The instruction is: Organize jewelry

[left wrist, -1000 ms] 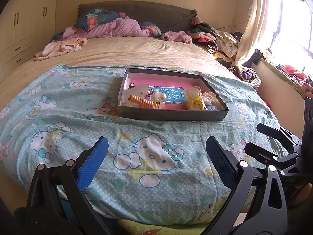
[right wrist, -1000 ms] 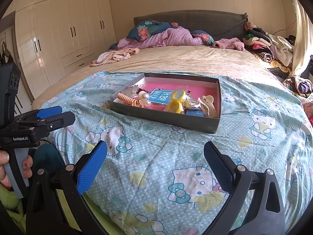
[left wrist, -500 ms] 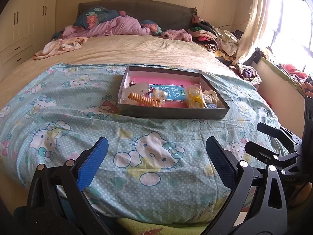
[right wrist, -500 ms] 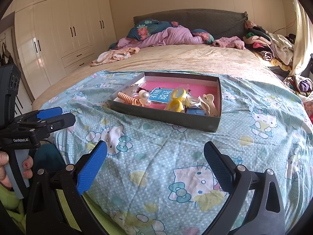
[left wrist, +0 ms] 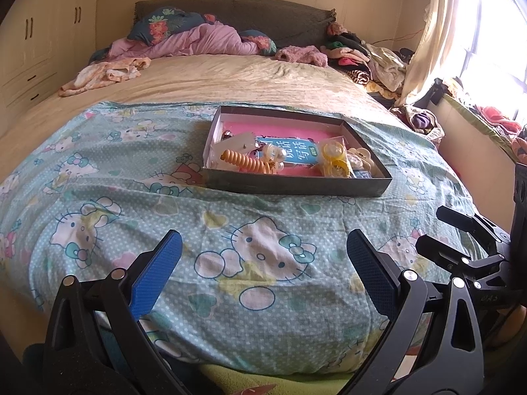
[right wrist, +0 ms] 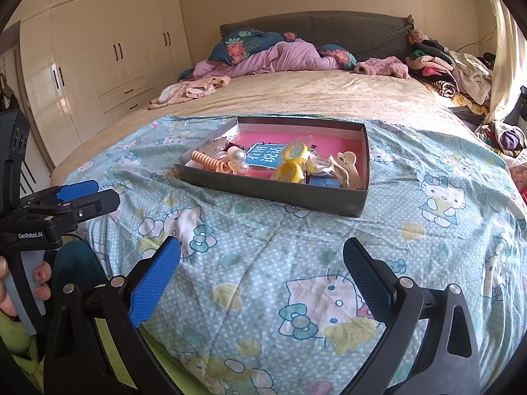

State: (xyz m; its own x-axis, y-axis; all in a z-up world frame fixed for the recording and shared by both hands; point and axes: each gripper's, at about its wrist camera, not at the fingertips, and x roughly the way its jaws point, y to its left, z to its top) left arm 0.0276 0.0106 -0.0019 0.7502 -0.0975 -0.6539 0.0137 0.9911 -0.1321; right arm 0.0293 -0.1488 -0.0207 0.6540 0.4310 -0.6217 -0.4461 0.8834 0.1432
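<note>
A shallow dark box [left wrist: 296, 184] [right wrist: 273, 194] with a pink floor sits on the Hello Kitty blanket in the middle of the bed. It holds an orange spiral hair tie [left wrist: 245, 162] [right wrist: 206, 159], large pearl pieces [right wrist: 237, 156], yellow round items [left wrist: 334, 154] [right wrist: 290, 171], a cream hair claw [right wrist: 347, 164] and a blue card [left wrist: 293, 148]. My left gripper [left wrist: 263, 263] is open and empty, low at the bed's near edge. My right gripper [right wrist: 262, 273] is open and empty, also short of the box. The left gripper shows at the left of the right wrist view [right wrist: 82, 197].
Pink and floral bedding [right wrist: 280, 56] lies at the headboard, and a clothes pile [right wrist: 444, 69] at the far right. A peach garment [right wrist: 191, 90] lies on the far left of the bed. White wardrobes [right wrist: 98, 59] stand left, and a window with curtain [left wrist: 461, 33] right.
Both cameras have shifted slightly, so the box sits a little lower in view. Both grippers stay open and empty.
</note>
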